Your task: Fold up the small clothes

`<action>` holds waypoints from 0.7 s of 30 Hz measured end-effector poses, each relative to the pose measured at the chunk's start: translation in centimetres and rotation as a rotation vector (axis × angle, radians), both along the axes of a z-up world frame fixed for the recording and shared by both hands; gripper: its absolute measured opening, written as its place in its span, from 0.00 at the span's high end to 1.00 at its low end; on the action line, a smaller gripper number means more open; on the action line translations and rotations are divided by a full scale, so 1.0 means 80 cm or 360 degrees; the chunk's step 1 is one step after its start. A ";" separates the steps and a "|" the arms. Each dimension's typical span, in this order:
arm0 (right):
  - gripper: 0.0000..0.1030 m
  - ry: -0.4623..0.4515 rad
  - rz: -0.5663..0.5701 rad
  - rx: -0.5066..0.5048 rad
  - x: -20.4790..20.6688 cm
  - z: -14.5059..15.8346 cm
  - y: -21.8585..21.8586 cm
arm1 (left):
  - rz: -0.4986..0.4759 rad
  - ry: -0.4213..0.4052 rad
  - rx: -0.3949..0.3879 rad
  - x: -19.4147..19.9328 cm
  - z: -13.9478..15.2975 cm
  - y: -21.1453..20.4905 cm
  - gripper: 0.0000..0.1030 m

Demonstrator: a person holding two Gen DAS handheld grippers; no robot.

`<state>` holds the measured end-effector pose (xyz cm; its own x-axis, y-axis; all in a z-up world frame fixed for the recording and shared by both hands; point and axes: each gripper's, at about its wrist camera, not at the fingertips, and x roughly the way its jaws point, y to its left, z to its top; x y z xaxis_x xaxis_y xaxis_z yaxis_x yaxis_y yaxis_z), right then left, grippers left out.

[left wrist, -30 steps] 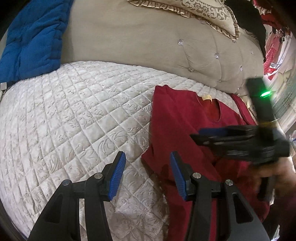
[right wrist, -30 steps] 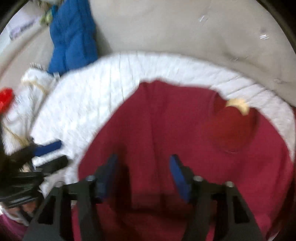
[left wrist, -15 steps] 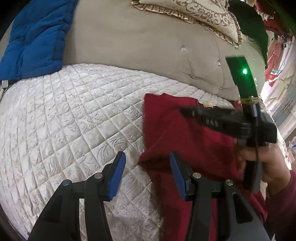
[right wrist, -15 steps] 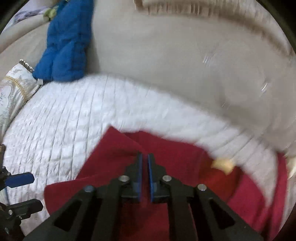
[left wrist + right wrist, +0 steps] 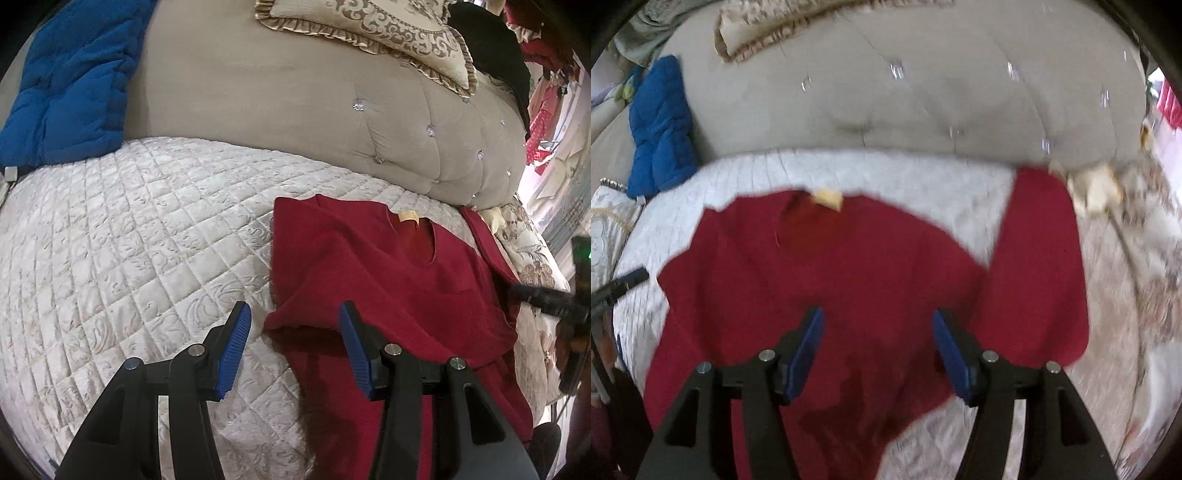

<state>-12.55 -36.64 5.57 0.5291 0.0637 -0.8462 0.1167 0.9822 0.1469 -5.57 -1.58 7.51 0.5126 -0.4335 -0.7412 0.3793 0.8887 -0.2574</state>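
Note:
A dark red small shirt (image 5: 388,280) lies flat on the quilted bed, its yellow neck label (image 5: 406,215) toward the headboard. Its left side is folded over the body, and the other sleeve (image 5: 1041,266) stretches out to the right. My left gripper (image 5: 295,343) hovers open over the shirt's folded left edge, the pads touching nothing. My right gripper (image 5: 877,350) hangs above the shirt's middle (image 5: 831,277), its jaws opening with nothing pressed between them. The right gripper's tip (image 5: 546,295) shows at the right edge of the left wrist view.
The white quilted bedspread (image 5: 129,240) spreads out to the left of the shirt. A beige tufted headboard (image 5: 295,110) rises behind it, with a blue padded garment (image 5: 74,81) and a patterned cushion (image 5: 369,29) against it. A floral pillow (image 5: 532,258) lies at the right.
The right gripper shut on the shirt's left side, carried it over the body, let go and swung right; its jaws now stand apart. The left gripper stayed put.

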 end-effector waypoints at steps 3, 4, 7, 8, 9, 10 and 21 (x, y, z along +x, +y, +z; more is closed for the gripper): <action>0.37 0.0042 0.0086 -0.0024 0.005 -0.032 0.017 | 0.0003 -0.0008 0.0011 -0.001 -0.003 -0.003 0.73; 0.37 0.0039 0.0103 -0.0072 0.004 -0.040 0.022 | 0.0003 -0.0009 0.0016 -0.001 -0.004 -0.004 0.73; 0.37 0.0003 0.0184 -0.0188 0.015 -0.054 0.040 | 0.0003 -0.0021 0.0028 -0.001 -0.005 -0.006 0.73; 0.38 0.0016 0.0218 -0.0239 0.016 -0.058 0.045 | 0.0006 -0.0027 0.0033 -0.001 -0.005 -0.006 0.73; 0.53 0.0016 0.0247 -0.0291 0.014 -0.057 0.050 | 0.0008 -0.0029 0.0033 -0.001 -0.005 -0.005 0.73; 0.84 0.0004 0.0258 -0.0341 0.012 -0.051 0.054 | 0.0013 -0.0030 0.0030 -0.001 -0.005 -0.004 0.73; 1.00 -0.0281 -0.0033 -0.0283 0.029 0.043 -0.003 | 0.0052 -0.0020 -0.0022 0.011 0.017 -0.023 0.73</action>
<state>-10.24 -36.87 9.02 0.6695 -0.0906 -0.7372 0.1251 0.9921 -0.0083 -4.71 -3.44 8.87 0.5358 -0.4264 -0.7288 0.3535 0.8971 -0.2650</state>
